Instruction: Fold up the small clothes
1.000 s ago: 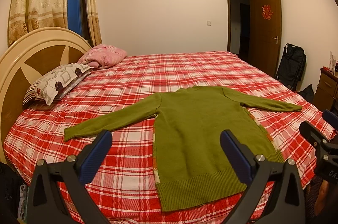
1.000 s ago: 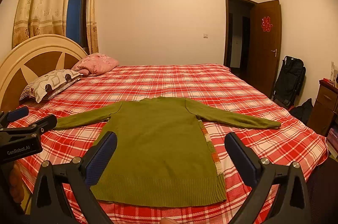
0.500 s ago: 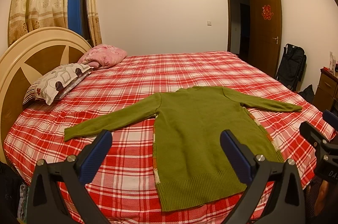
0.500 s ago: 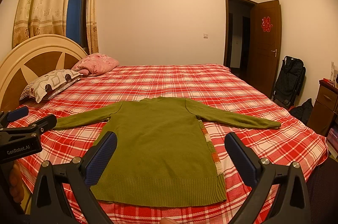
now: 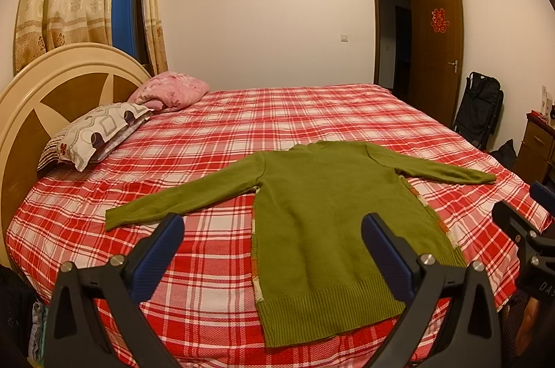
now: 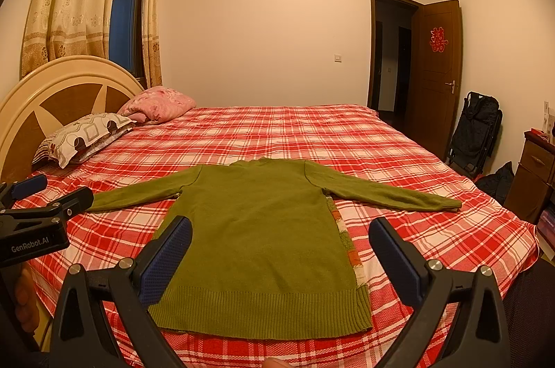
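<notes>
An olive green knit sweater (image 5: 322, 218) (image 6: 263, 236) lies flat on the red plaid bed (image 5: 242, 118) (image 6: 277, 128), hem toward me and both sleeves spread out sideways. A patchwork lining peeks out along its side seams. My left gripper (image 5: 272, 250) hovers open above the near bed edge, over the hem's left part. My right gripper (image 6: 279, 255) hovers open over the hem, holding nothing. Each gripper shows at the edge of the other's view, the right gripper (image 5: 527, 225) at the right and the left gripper (image 6: 38, 208) at the left.
Two pillows, a patterned one (image 5: 93, 135) and a pink one (image 5: 170, 90), rest by the round wooden headboard (image 5: 52, 97) at left. A dark door (image 5: 437, 52) stands open at right, with a black folded stroller (image 5: 478, 114) and a wooden cabinet (image 5: 534, 145) beside it.
</notes>
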Demonstrator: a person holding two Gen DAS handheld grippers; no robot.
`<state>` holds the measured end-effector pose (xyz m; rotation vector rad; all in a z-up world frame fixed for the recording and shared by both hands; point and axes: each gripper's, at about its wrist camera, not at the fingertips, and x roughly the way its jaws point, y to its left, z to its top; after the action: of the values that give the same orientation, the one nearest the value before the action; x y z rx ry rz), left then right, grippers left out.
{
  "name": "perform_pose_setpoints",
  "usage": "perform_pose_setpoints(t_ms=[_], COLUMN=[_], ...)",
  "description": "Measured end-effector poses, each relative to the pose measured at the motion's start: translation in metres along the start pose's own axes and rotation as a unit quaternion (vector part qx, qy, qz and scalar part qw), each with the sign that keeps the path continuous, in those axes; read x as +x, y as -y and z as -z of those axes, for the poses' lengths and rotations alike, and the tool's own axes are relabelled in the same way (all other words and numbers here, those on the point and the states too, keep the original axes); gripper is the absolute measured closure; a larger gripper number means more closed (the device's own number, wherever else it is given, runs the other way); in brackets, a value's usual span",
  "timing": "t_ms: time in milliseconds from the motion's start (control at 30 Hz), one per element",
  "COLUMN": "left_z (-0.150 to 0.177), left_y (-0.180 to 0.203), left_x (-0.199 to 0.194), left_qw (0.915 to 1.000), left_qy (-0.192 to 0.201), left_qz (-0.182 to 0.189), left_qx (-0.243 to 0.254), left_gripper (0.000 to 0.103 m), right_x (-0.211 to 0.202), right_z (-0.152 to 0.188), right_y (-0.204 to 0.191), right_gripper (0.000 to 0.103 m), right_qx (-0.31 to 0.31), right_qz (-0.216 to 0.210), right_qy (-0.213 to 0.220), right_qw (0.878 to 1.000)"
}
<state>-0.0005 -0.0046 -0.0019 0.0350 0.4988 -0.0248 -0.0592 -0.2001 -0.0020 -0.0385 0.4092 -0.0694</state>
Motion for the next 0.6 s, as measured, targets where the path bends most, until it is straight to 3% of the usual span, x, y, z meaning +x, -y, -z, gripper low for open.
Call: perform_pose_setpoints(t_ms=[600], left_z=[0.0018], left_y=[-0.0008], left_x=[0.0007], left_qw=[1.0000], left_qy=[-0.002], left_qz=[0.000], left_qx=[-0.002], left_gripper=[0.000], right_x=[0.0000], right_z=[0.0034], right_y=[-0.0026], right_gripper=[0.001], right_qx=[0.000], right_qz=[-0.001], right_qy=[-0.003], right_qw=[1.000])
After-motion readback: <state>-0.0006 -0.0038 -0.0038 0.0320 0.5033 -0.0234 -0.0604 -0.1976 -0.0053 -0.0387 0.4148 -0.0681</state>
